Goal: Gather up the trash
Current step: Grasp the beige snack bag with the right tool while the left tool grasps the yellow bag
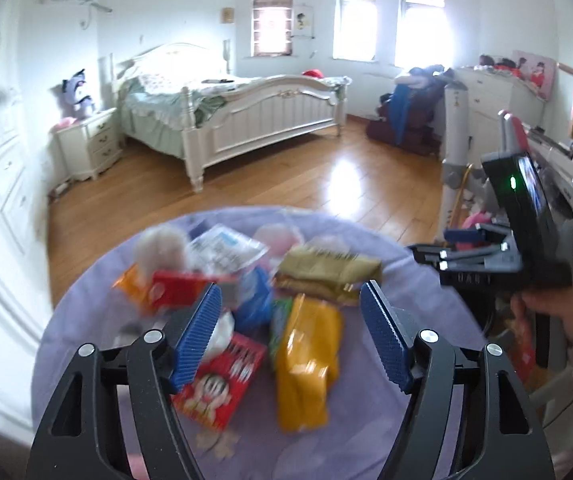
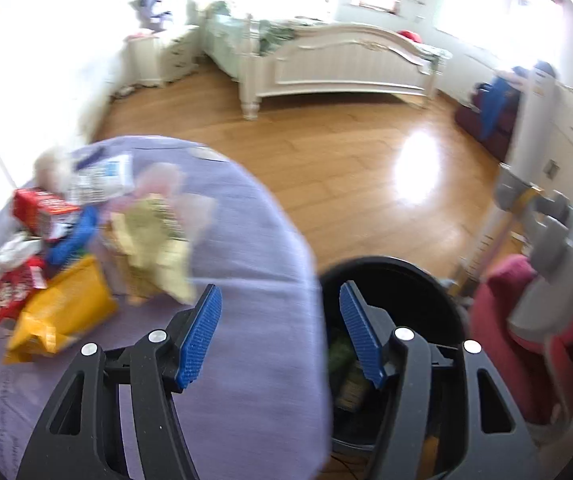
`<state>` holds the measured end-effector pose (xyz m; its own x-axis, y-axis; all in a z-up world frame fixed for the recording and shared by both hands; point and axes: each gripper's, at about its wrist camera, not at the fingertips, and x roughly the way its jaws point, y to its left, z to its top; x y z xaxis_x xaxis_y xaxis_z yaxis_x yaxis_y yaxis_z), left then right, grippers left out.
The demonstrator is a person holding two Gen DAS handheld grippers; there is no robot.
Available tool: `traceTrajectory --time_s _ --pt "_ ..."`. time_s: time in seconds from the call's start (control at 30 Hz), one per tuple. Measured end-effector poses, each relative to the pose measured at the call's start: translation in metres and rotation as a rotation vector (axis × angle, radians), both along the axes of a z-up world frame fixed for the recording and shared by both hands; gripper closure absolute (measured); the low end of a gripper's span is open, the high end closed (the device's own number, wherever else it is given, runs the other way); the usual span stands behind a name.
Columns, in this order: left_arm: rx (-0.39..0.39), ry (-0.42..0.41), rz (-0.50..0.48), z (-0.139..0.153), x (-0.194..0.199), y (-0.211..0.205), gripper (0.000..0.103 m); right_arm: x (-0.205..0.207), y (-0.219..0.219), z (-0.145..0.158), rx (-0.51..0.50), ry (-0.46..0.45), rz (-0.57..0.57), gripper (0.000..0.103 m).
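A pile of trash lies on a round table with a purple cloth: a yellow bag, a red carton, an olive wrapper, a red box, a blue wrapper. My left gripper is open above the pile, over the yellow bag. My right gripper is open and empty, over the table's right edge and a black bin holding some wrappers. The yellow bag and olive wrapper lie to its left. The right gripper also shows in the left wrist view.
A white bed and nightstand stand across the wooden floor. A grey stand, a dresser and a dark red seat with clothes are at the right. A pink cloth hangs beside the bin.
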<state>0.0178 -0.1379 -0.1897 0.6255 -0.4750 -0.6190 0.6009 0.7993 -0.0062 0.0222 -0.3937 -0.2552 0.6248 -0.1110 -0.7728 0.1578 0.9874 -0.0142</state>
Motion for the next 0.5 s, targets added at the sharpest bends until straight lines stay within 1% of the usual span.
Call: traceTrajectory --time_s 0.13,0.2,0.23,0.33,0.5 --pt "0.021 0.03 0.0 -0.018 -0.009 0.015 0.031 0.009 0.03 -0.004 -0.016 0.002 0.093 0.041" --pt "0.013 0.06 0.005 -0.026 -0.009 0.018 0.031 0.011 0.037 -0.002 -0.019 -0.003 0.12 0.041" --pt "0.002 0.084 0.0 -0.031 -0.01 0.019 0.031 0.012 0.04 -0.001 -0.021 -0.003 0.126 0.041" --pt "-0.013 0.116 -0.016 -0.044 -0.014 0.021 0.031 0.014 0.045 0.003 -0.03 -0.004 0.138 0.041" --pt "-0.029 0.129 -0.042 -0.046 -0.014 0.014 0.031 0.015 0.042 0.004 -0.038 -0.006 0.133 0.041"
